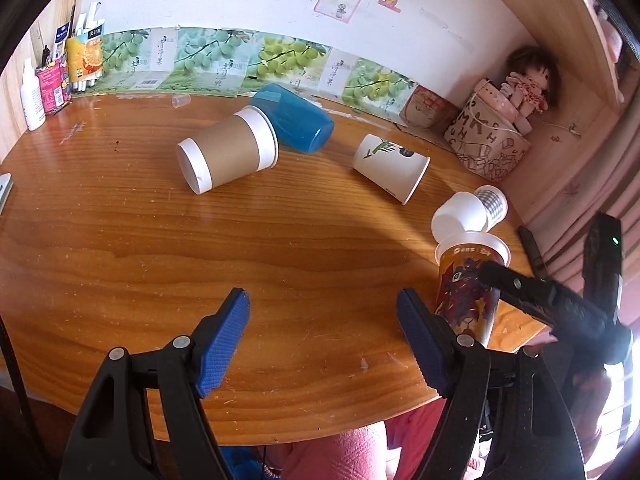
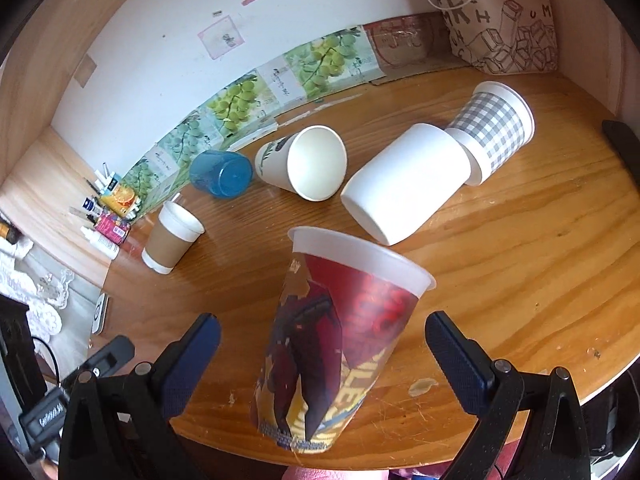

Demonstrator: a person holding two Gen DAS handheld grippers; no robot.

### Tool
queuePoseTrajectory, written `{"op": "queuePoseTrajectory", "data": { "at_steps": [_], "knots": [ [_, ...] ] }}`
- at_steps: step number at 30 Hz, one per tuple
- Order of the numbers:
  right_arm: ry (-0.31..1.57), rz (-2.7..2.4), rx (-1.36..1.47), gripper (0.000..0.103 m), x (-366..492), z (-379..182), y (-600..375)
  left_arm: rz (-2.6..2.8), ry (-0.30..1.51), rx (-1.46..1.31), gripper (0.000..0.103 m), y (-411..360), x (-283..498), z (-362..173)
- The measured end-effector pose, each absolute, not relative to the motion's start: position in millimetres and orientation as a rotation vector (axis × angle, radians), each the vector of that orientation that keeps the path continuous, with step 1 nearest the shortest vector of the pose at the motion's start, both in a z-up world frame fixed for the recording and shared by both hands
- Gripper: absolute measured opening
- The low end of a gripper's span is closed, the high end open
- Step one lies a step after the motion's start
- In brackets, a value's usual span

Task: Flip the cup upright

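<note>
A printed red and yellow plastic cup (image 2: 332,344) stands upright, rim up, near the table's front edge, between the fingers of my open right gripper (image 2: 322,344); the pads stand apart from its sides. It also shows in the left wrist view (image 1: 470,284), with the right gripper's finger (image 1: 520,284) beside it. My left gripper (image 1: 322,312) is open and empty over the wooden table (image 1: 280,248), left of that cup.
Several cups lie on their sides: brown-sleeved cup (image 1: 228,154), blue cup (image 1: 296,118), white leaf-print cup (image 1: 390,168), plain white cup (image 2: 408,184), checked cup (image 2: 494,130). A patterned box (image 1: 490,142) and a doll (image 1: 528,80) stand at the back right; bottles (image 1: 48,80) at back left.
</note>
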State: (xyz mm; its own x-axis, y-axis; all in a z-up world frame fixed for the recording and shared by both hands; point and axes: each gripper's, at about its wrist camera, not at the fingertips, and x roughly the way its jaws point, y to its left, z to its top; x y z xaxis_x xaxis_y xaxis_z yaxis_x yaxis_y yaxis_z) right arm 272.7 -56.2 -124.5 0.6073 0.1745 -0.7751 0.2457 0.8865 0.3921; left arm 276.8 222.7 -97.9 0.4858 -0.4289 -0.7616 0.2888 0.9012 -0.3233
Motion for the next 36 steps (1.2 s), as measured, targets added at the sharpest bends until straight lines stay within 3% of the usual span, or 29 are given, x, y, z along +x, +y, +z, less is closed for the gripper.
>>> {"op": "queuePoseTrajectory", "data": {
  "at_steps": [12,16,19,36],
  "knots": [
    [0.998,-0.155,0.59,0.101,299.2,-149.5,-71.7,-0.577,0.912,-0.139,0.079,226.8,259.0,-105.6],
    [0.998,-0.14,0.609,0.081,303.8,-152.0,-70.9,-0.588,0.924,-0.152,0.079,230.8,260.2,-108.9],
    [1.0,-0.153,0.562,0.08,305.4,-149.3,-64.2,-0.593,0.924,-0.149,0.079,233.8,260.1,-109.7],
    [0.66,-0.13,0.132,0.08,295.9,-93.5,11.2,-0.591,0.901,-0.168,0.079,249.6,255.3,-108.6]
  ]
}}
